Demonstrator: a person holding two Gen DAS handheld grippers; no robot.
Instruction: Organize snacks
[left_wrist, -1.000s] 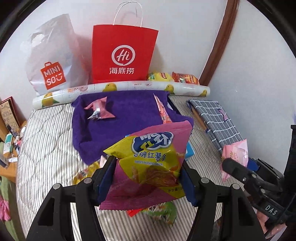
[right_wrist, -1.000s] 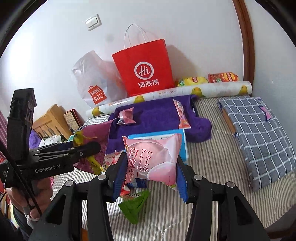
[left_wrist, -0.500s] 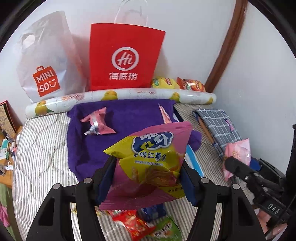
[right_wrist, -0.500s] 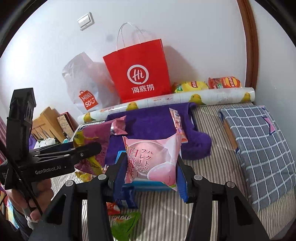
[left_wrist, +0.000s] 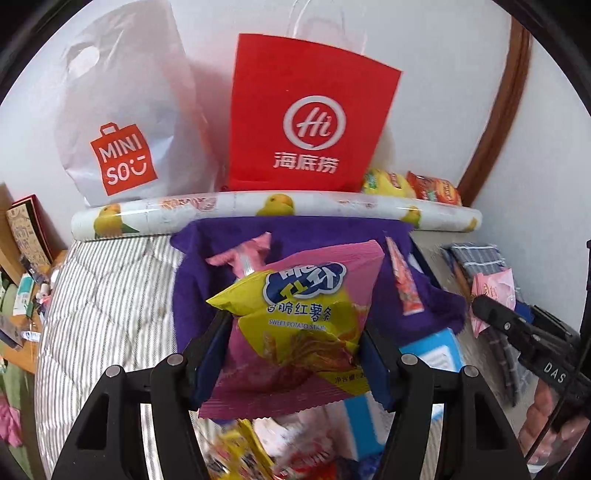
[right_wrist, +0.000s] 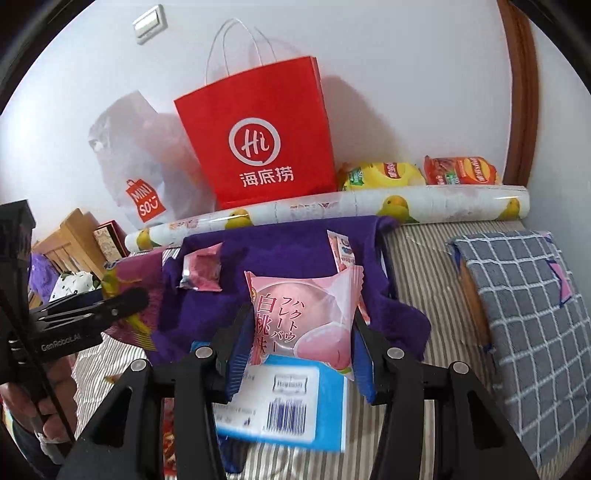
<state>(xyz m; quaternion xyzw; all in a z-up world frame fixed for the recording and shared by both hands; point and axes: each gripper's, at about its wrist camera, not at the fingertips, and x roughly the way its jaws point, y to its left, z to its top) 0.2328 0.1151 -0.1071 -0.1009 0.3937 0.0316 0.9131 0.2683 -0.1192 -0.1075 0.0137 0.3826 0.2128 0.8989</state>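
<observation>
1. Left gripper (left_wrist: 295, 354): its two blue-padded fingers are pinched on a yellow-and-pink sweet potato chip bag (left_wrist: 303, 325), held upright above the purple towel (left_wrist: 207, 280).
2. Right gripper (right_wrist: 301, 350): its fingers are clamped on a pink peach snack packet (right_wrist: 304, 317), held upright just over the near edge of the purple towel (right_wrist: 273, 254).
3. Blue box (right_wrist: 291, 402): lies flat directly below the peach packet, at the towel's near edge, barcode label facing up.
4. On the towel: a crumpled pink wrapper (right_wrist: 201, 273) toward its left side; a long pink stick pack (right_wrist: 341, 251) toward its right side.
5. Duck-print roll (right_wrist: 332, 210): lies along the towel's far edge.
6. Behind the roll, beyond the towel: a red paper bag (right_wrist: 258, 136), a white Miniso bag (right_wrist: 147, 173) to its left, a yellow chip bag (right_wrist: 380, 175) and an orange chip bag (right_wrist: 461, 170) to its right.
7. Grey checked cloth (right_wrist: 524, 306): right of the towel, on the striped bedcover (right_wrist: 421, 266).
8. Loose snack packets (left_wrist: 243, 454): blurred, on the near side of the towel below the left gripper.
</observation>
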